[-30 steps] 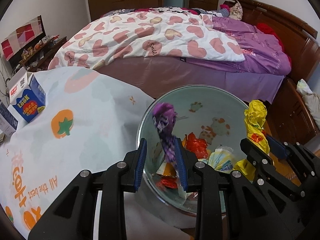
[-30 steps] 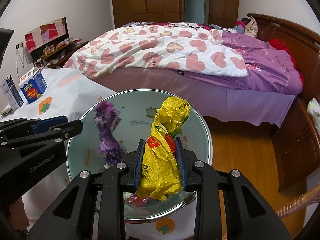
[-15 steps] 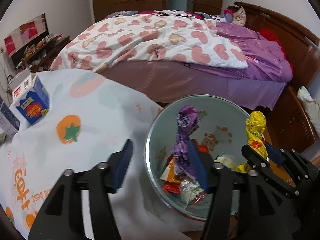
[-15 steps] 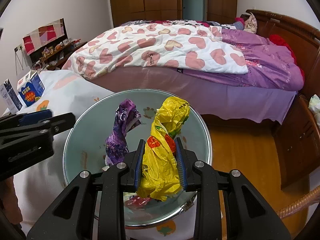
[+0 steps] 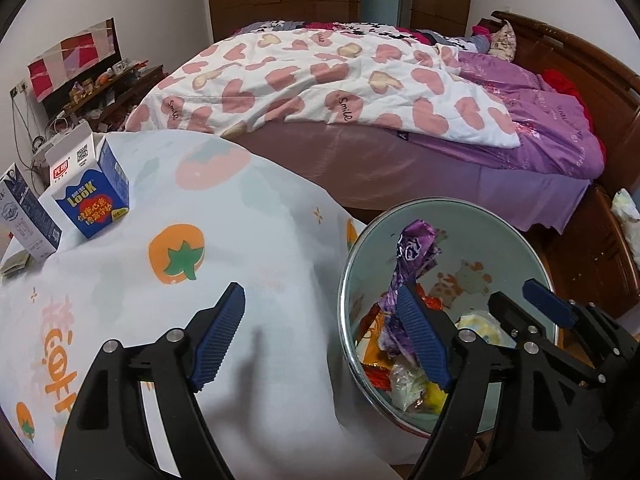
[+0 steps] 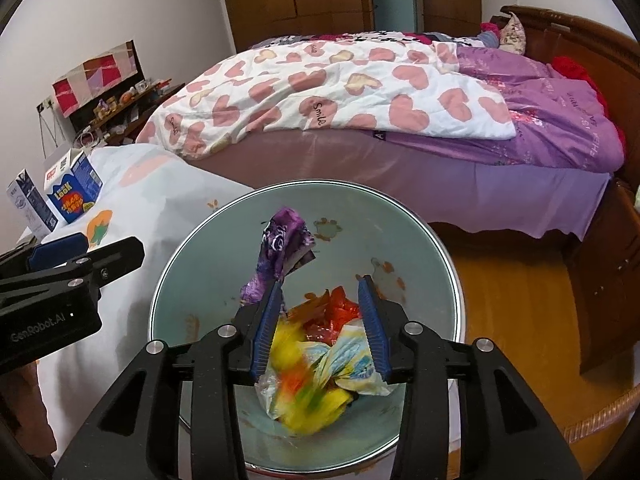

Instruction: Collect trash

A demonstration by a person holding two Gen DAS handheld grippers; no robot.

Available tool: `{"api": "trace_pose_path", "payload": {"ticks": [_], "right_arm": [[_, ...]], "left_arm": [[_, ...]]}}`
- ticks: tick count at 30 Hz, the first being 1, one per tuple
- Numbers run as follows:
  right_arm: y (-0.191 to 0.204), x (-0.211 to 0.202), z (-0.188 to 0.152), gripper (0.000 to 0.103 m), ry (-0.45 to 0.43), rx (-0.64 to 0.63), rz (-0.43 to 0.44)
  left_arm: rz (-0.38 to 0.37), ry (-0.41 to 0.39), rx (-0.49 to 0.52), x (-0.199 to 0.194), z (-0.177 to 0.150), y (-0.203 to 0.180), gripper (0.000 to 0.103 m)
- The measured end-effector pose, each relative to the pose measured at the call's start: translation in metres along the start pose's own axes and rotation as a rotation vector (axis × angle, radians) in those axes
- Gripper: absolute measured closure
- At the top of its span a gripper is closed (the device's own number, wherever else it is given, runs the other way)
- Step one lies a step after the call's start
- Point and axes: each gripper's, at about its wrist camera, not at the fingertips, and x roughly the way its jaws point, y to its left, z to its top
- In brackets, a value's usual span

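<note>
A pale green trash bin (image 5: 516, 248) (image 6: 224, 256) stands beside the table. A purple wrapper (image 5: 412, 256) (image 6: 280, 252) leans upright inside it on red and white wrappers (image 6: 332, 316). A yellow wrapper (image 6: 304, 396), blurred, lies in the bin below my right gripper. My left gripper (image 5: 320, 344) is open and empty, straddling the bin's left rim. My right gripper (image 6: 320, 328) is open and empty above the bin, and shows in the left wrist view (image 5: 548, 312).
A tablecloth with orange fruit prints (image 5: 176, 260) covers the table left of the bin. A blue LOOK carton (image 5: 92, 188) (image 6: 74, 188) and a white carton (image 5: 24, 216) stand at its far left. A bed with a heart quilt (image 5: 320, 76) lies behind. Wooden floor (image 6: 516, 292) is right.
My left gripper opened, let go of the purple wrapper and shifted left. My right gripper opened and the yellow wrapper dropped into the bin.
</note>
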Motion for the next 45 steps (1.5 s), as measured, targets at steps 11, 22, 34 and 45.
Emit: {"api": "trace_pose_path", "payload": {"ticks": [11,22,34,45], "right_arm": [[-0.007,-0.027,-0.01,0.043,-0.069,0.045,-0.092],[-0.009,-0.049,-0.029,0.035,-0.08,0.112,-0.104],[0.018,-0.084,-0.053,0.031,-0.116,0.109,-0.085],[0.025,-0.112,-0.065,0.028,-0.169,0.107,-0.086]], "left_arm": [[0.009,0.041,0.027,0.008,-0.013,-0.009,0.025],[0.025,0.055,0.052,-0.004,-0.04,-0.007,0.023],[0.053,0.07,0.039,-0.03,-0.081,0.008,0.022],[0.082,0.034,0.033,-0.061,-0.099,0.016,0.015]]}}
